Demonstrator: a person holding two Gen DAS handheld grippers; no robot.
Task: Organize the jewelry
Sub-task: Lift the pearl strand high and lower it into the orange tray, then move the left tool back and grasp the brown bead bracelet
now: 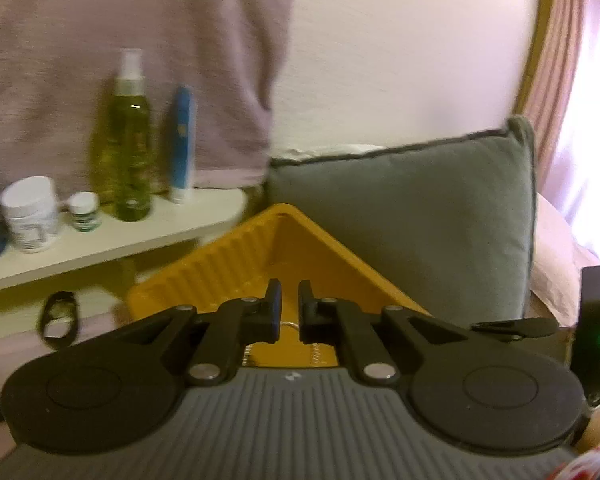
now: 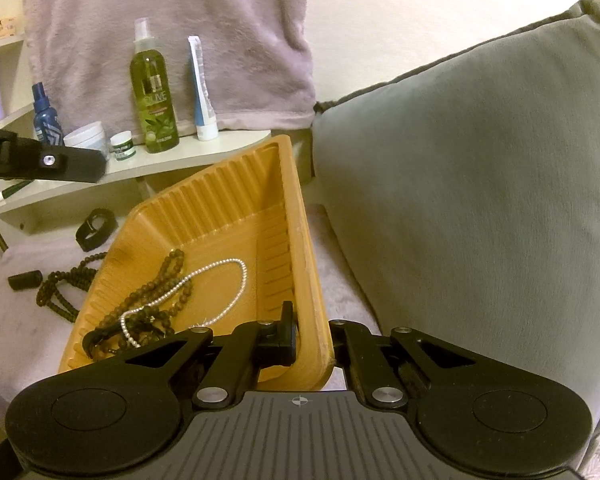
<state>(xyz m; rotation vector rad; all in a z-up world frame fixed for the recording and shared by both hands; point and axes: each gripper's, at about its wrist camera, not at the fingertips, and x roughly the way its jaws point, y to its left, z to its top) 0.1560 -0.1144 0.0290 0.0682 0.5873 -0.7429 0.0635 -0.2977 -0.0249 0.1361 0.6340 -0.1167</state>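
Note:
An orange ribbed tray (image 2: 236,216) lies tilted on the pinkish blanket. In it lie a silver bead chain (image 2: 220,270) and a brown bead necklace (image 2: 162,292). Another dark bead necklace (image 2: 62,286) lies on the blanket left of the tray. My right gripper (image 2: 310,338) is shut on the tray's right rim, one finger inside, the other hidden outside. My left gripper (image 1: 290,310) hovers over the tray (image 1: 260,248) with a narrow gap between its fingers; a thin pale strand shows just beyond the gap, and I cannot tell if it is held.
A large grey cushion (image 2: 480,184) stands right of the tray. A white shelf (image 2: 148,164) behind holds an olive spray bottle (image 2: 154,92), a blue tube (image 2: 202,88) and small jars. A black band (image 2: 94,228) and a small black cylinder (image 2: 25,280) lie on the blanket.

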